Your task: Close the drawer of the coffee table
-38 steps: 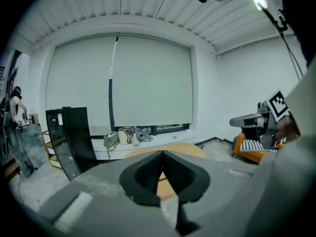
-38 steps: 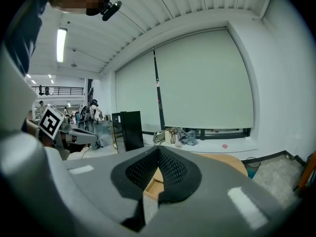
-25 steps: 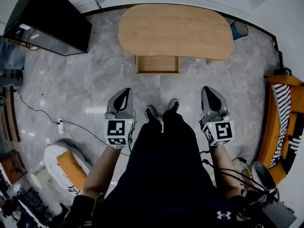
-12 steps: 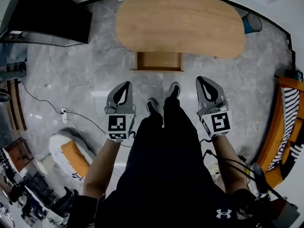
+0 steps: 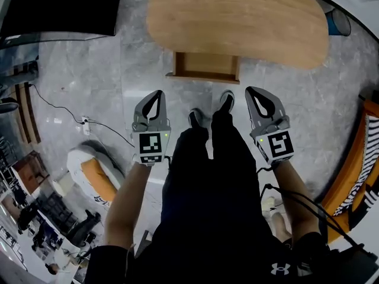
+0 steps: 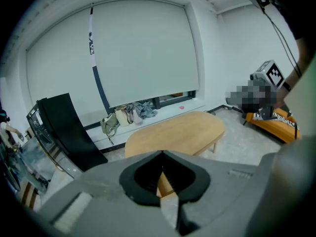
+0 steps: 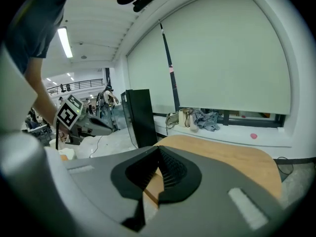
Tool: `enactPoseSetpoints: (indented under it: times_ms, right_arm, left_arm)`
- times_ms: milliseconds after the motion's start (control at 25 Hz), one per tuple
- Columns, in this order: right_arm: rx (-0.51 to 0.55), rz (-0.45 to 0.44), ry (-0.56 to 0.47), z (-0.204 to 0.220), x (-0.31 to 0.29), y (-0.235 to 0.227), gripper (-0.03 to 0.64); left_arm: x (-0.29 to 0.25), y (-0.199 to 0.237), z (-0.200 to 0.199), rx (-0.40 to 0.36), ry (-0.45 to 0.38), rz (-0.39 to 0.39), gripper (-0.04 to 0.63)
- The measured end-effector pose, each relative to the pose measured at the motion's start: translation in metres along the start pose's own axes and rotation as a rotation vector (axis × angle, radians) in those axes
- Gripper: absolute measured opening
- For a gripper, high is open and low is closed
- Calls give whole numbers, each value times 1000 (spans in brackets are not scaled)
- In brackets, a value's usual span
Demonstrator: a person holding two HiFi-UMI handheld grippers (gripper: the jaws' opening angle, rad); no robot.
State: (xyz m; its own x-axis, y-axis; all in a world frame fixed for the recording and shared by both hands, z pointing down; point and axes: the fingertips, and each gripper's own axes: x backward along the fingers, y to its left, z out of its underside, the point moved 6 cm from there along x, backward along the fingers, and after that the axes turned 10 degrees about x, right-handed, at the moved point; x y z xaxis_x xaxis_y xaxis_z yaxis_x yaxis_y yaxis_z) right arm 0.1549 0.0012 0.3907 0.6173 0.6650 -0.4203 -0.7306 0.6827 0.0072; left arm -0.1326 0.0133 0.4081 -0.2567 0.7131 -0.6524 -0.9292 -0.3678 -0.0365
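A grey marble floor (image 5: pixel 89 81) meets white walls. A wide window's pale blind (image 6: pixel 143 53) is drawn, with bags and clothes (image 6: pixel 129 113) on its sill. A black cabinet (image 5: pixel 59 7) stands left, an orange seat (image 5: pixel 348 179) right. A ceiling strip light (image 7: pixel 64 41) glows.

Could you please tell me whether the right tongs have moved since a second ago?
Yes. In the head view the right tongs have moved forward, closer to the coffee table and its open drawer.
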Motion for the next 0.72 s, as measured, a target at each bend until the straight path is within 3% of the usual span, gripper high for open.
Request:
enactPoseSetpoints:
  times_ms: [320, 720]
  right_arm:
    - [19, -74, 115, 55, -33, 7, 2]
    - [-36, -66, 214, 148, -72, 11, 3]
  left_arm:
    - [-39, 12, 66, -7, 89, 39, 2]
    - [-113, 45, 126, -60, 133, 105, 2]
